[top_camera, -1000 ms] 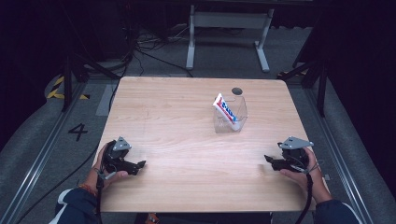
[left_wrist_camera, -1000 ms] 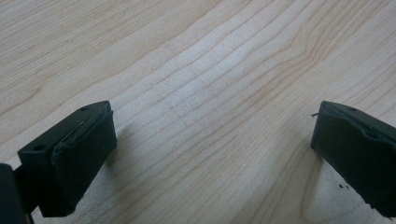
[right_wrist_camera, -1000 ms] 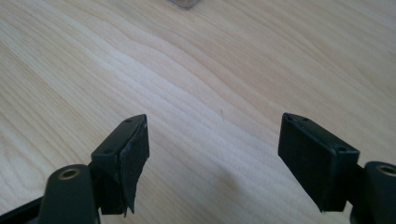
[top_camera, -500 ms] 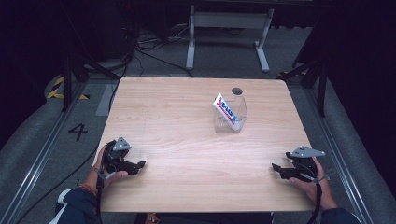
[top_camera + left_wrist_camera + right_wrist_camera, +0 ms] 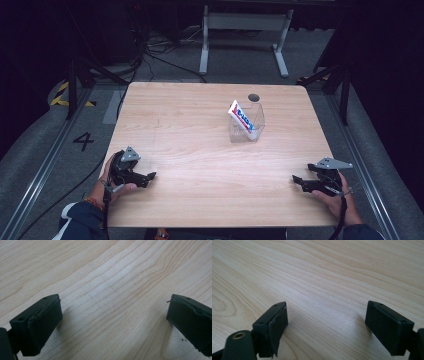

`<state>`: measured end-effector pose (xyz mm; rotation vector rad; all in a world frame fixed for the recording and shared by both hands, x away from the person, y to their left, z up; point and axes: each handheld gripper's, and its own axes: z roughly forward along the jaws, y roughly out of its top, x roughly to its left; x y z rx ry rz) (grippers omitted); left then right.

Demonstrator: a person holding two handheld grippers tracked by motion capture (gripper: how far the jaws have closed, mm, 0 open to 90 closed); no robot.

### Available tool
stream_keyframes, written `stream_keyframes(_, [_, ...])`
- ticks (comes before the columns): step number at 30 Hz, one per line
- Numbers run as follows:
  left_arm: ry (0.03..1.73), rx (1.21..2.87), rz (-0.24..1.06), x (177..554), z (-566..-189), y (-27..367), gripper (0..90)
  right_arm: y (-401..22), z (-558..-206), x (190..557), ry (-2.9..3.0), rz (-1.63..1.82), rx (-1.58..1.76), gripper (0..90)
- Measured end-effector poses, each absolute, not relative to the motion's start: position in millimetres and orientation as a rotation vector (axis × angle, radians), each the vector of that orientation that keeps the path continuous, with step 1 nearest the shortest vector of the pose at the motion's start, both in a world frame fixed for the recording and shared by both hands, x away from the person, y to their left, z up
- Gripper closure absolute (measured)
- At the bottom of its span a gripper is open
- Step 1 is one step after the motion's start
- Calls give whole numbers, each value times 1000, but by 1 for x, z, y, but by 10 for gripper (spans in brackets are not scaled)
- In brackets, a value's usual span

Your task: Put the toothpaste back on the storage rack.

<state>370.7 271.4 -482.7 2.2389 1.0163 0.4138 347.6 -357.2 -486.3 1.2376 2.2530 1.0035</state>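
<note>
A clear plastic box (image 5: 248, 125) stands on the far right part of the wooden table (image 5: 200, 130), with a white, red and blue packet (image 5: 240, 119) leaning inside it. My left gripper (image 5: 150, 177) rests low at the near left edge, held in a hand, its jaws wide apart over bare wood (image 5: 112, 312). At the near right edge my right gripper (image 5: 296, 182) lies in the other hand; its jaws have just been opening and stand wide with only wood grain (image 5: 327, 315) between them. Both grippers are far from the box.
A small dark hole (image 5: 254, 97) marks the tabletop behind the box. Past the table's far edge stand a grey metal frame (image 5: 245, 22) and cables on the floor. A floor rail runs along each side, with a painted number on the left.
My right gripper has slid toward the near right corner and sunk lower. Its jaws look a little wider. The left gripper has stayed put.
</note>
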Motion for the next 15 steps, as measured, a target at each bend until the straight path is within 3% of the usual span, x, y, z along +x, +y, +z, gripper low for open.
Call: stream_keyframes(15, [1037,2224,391,371,-483,270,3,-358,-487,349,2261,1009,1230,177])
